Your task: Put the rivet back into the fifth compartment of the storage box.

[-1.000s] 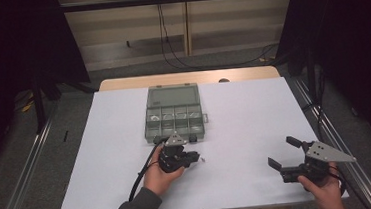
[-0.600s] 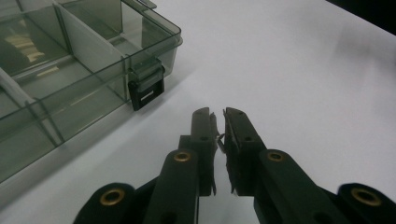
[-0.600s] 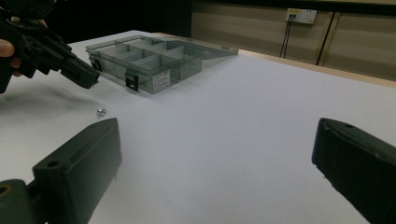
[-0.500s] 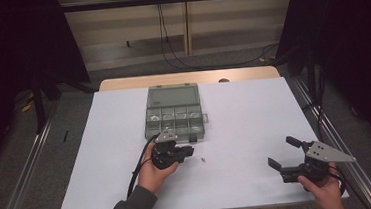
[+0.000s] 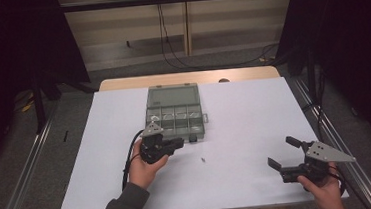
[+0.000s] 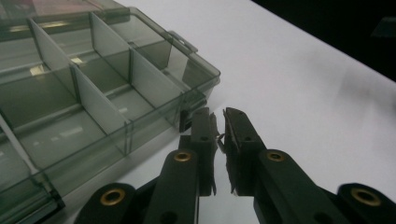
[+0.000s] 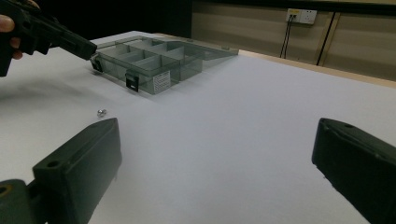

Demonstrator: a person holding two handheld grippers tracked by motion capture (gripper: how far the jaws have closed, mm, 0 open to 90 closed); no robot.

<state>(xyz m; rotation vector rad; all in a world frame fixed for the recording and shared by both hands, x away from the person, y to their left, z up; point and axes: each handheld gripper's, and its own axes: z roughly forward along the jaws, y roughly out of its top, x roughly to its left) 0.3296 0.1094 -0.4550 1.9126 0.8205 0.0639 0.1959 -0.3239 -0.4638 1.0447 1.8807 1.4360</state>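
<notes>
Holding a two-jaw gripper in each hand, a person works at a white-topped table (image 5: 245,130), forearms entering from the near edge. The left gripper (image 6: 219,122) is clenched, its black jaws nearly meeting; something small and thin seems pinched between the pads, though what it is cannot be told. Its tips hover just beside the near corner of a smoky-clear plastic compartment box (image 5: 173,116), which lies open at the table's middle with its lid folded back flat toward the far edge. Dividers split the tray into small cells, some holding tiny pale items too small to identify. A white label (image 7: 161,80) on the box's front wall carries printing too fine to read. A small metal screw (image 5: 203,159) lies loose on the white surface between the two grippers. The right gripper (image 5: 283,153) rests well apart at the near right corner, its jaws released and spread wide, grasping nothing.
</notes>
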